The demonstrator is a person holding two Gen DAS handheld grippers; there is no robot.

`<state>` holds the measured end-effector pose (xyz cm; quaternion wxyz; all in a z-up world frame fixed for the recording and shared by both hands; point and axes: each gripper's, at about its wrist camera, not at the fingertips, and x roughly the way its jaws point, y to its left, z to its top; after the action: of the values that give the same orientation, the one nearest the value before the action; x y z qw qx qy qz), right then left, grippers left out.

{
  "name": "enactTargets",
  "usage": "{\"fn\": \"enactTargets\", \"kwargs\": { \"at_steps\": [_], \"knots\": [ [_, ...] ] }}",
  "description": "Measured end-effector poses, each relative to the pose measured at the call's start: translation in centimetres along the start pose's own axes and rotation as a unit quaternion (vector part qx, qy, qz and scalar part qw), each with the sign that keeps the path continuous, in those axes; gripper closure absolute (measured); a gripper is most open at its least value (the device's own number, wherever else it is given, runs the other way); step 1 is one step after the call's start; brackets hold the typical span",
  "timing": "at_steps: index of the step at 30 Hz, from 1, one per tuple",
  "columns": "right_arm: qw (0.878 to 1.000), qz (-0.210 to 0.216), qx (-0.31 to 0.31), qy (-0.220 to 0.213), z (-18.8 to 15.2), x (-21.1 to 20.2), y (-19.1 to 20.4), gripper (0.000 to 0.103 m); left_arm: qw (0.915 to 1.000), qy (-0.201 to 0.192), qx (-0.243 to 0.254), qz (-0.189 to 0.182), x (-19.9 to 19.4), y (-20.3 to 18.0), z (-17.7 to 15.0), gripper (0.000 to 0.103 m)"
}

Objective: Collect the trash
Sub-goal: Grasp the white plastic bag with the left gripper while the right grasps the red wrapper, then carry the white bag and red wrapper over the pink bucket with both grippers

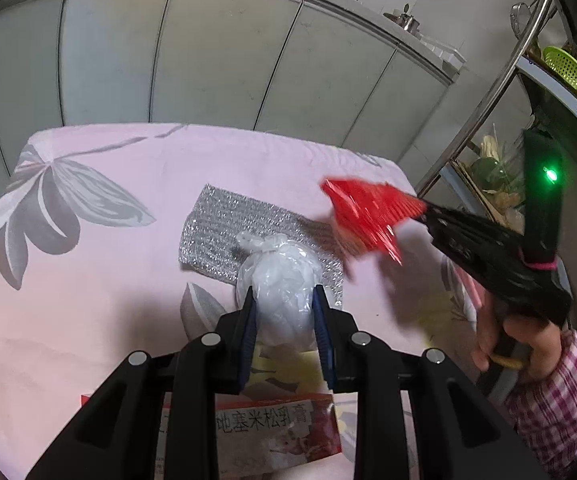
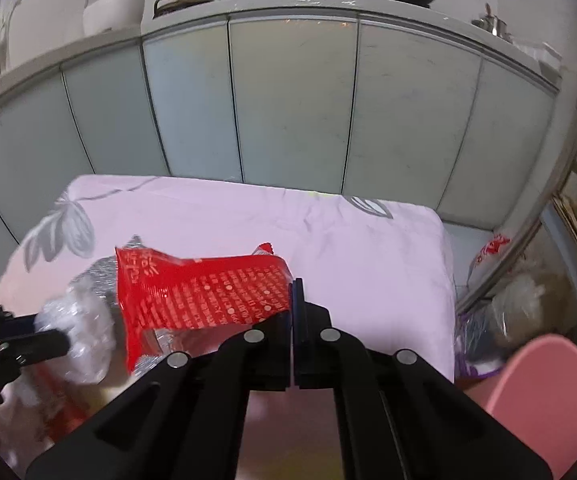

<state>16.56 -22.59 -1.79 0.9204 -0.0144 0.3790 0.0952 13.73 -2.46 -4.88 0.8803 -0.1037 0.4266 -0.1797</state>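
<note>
Pinching only one edge of the crinkly red plastic wrapper, my right gripper holds it above the pink floral cloth; it could slip free. My left gripper squeezes the knotted white plastic bag, which may tear.

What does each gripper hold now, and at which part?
Left gripper: knotted white plastic bag, by its sides. Right gripper: red wrapper, by its right edge.

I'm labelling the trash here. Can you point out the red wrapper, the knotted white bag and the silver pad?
red wrapper (image 2: 204, 296), right wrist view, printed face.
knotted white bag (image 1: 284, 280), left wrist view, bulging body.
silver pad (image 1: 216, 220), left wrist view, bare glittery surface.
</note>
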Motion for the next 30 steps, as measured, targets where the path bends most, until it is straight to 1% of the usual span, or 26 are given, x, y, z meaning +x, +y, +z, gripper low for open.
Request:
{"fn": "enactTargets", "kwargs": {
  "at_steps": [2,9,16,22,30],
  "knots": [
    [1.000,0.006,0.014,-0.001,-0.5,-1.4,-0.2,0.102,1.0000,-0.006,0.003,0.000,-0.6,-0.4,0.1,0.078],
    [0.998,0.007,0.053,-0.013,-2.7,-6.7,-1.3,0.102,0.9994,-0.026,0.020,-0.008,-2.8,-2.6,-0.1,0.078],
    [0.996,-0.015,0.091,-0.018,-5.5,-11.5,-3.6,0.102,0.9981,-0.039,0.043,-0.023,-4.4,-6.0,-0.5,0.078],
    [0.992,-0.039,0.120,-0.024,-7.7,-14.4,-6.4,0.102,0.9961,-0.040,0.068,-0.041,-4.8,-9.7,-1.2,0.078],
    [0.984,-0.072,0.158,-0.034,-9.9,-16.9,-9.8,0.102,0.9919,-0.033,0.105,-0.062,-4.1,-14.8,-2.3,0.078]
  ]
}}
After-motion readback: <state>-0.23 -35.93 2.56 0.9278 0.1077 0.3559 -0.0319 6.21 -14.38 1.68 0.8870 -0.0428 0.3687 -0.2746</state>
